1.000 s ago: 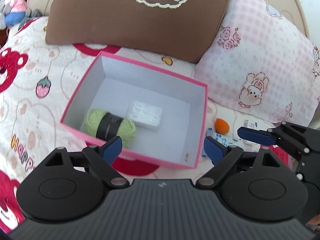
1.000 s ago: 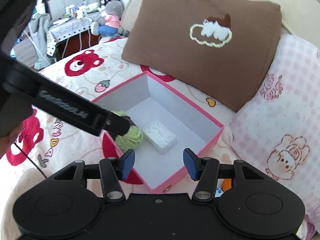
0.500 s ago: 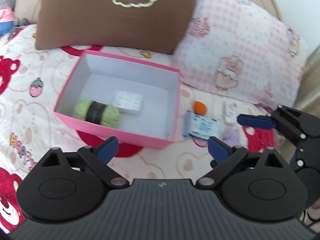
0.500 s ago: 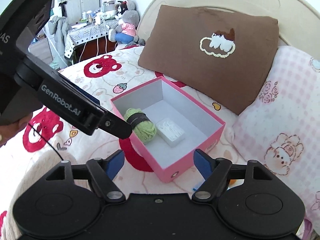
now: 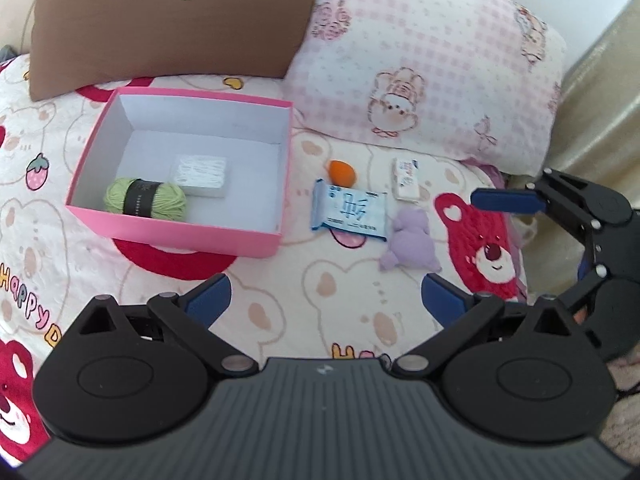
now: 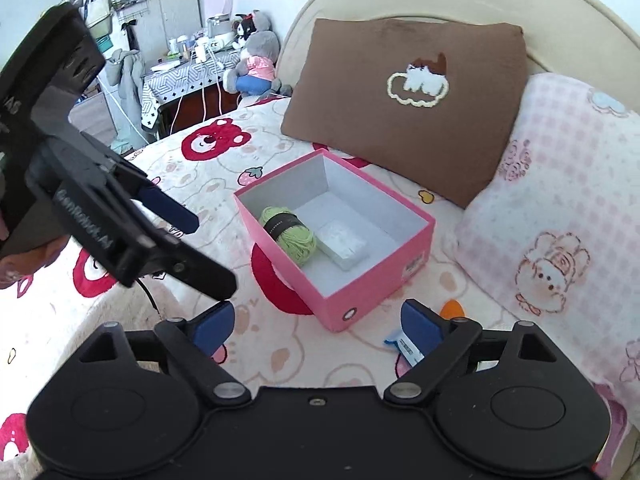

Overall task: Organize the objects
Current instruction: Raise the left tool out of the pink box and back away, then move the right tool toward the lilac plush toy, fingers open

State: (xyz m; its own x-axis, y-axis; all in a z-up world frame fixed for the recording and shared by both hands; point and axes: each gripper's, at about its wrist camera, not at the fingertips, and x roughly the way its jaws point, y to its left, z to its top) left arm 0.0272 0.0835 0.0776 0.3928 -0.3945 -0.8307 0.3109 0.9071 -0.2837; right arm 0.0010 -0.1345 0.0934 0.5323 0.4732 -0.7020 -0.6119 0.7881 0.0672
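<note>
On the bedspread: a pink box (image 5: 176, 236) is sitting open-topped, just in front of the brown cushion (image 5: 168, 20).
Box contents: a green yarn ball (image 5: 168, 200) with a black band is lying against the near wall, touching a white plastic case (image 5: 202, 176) behind it.
Loose items: an orange sponge (image 5: 342, 172), a blue-and-white tissue packet (image 5: 350, 212), a small white packet (image 5: 407, 178) and a lilac plush toy (image 5: 410, 246) are lying to the right of the box, near one another.
Pillow: a pink checked pillow (image 5: 420, 60) is resting behind the loose items.
Left gripper (image 5: 324, 300): its jaws are opening wide above bare bedspread (image 5: 320, 280), gripping nothing.
Right gripper (image 6: 316, 326): its jaws are opening too, with nothing between them; the box is lying ahead of it, untouched.
Background: a grey plush toy (image 6: 258, 64) is sitting by a cluttered desk (image 6: 184, 76).
</note>
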